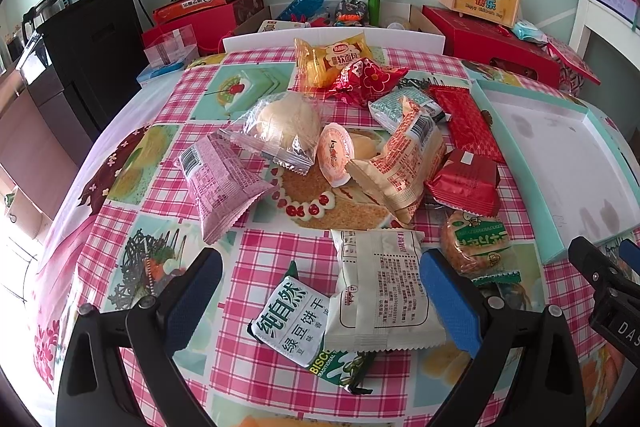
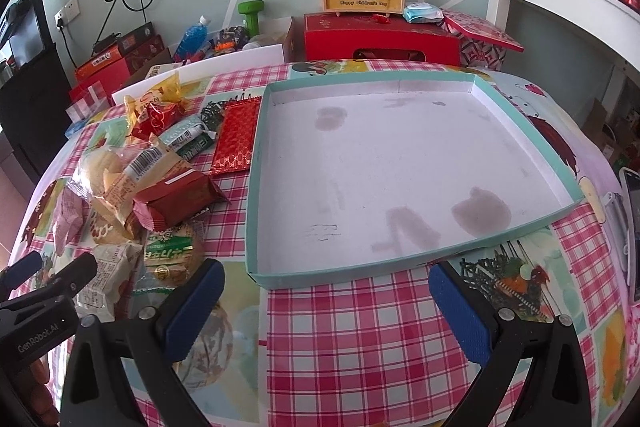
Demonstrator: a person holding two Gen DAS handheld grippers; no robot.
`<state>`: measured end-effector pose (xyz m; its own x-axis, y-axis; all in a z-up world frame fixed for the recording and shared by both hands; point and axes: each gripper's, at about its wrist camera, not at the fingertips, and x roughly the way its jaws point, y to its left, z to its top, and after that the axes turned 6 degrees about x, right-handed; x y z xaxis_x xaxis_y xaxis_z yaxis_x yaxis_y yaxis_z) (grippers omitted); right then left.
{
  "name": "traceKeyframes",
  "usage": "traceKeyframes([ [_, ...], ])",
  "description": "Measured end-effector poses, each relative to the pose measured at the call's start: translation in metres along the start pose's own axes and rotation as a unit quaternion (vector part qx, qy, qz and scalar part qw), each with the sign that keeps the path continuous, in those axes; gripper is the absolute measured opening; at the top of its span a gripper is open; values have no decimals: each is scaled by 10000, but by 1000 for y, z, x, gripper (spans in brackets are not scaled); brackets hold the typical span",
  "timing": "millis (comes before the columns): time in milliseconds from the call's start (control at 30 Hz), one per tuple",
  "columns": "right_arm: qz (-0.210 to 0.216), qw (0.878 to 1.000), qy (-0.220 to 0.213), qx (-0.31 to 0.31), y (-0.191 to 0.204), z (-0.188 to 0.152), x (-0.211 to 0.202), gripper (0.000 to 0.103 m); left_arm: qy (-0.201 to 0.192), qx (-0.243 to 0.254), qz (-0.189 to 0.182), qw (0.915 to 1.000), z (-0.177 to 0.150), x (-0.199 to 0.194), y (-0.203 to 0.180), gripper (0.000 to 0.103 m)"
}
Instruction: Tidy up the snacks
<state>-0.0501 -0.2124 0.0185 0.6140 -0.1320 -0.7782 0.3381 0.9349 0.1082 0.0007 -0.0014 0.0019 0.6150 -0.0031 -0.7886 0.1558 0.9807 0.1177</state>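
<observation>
The left gripper (image 1: 320, 301) is spread wide, its blue pads (image 1: 450, 301) at roughly four and eight o'clock of its own view, holding nothing. The right gripper (image 2: 326, 309) is equally wide apart and empty. Each shows at the other's edge: the right at three o'clock, the left at eight, where perhaps a hand (image 2: 38, 387) grips it.

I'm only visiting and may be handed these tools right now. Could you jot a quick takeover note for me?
Left hand-held gripper: open, empty, hovering over the white packet and green biscuit packet.
Right hand-held gripper: open, empty, at the near edge of the teal tray.
Snacks: all piled on the checked tablecloth, left of the tray.
Done: nothing in the tray.
Left: move every snack into it.
</observation>
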Motion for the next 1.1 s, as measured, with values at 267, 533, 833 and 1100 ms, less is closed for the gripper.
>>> traceKeyframes([
  [267,-4,10000,32,-7,-1,0,1,103,8,1,-2,10000,1,0,0,99],
  [533,-23,10000,72,-47,0,-1,2,103,18,3,8,10000,0,0,1,99],
  [833,-30,9999,89,-71,1,-1,3,103,18,9,16,10000,-2,1,1,99],
  [1100,-48,9998,126,-119,3,-2,4,103,44,29,21,10000,-3,2,0,99],
])
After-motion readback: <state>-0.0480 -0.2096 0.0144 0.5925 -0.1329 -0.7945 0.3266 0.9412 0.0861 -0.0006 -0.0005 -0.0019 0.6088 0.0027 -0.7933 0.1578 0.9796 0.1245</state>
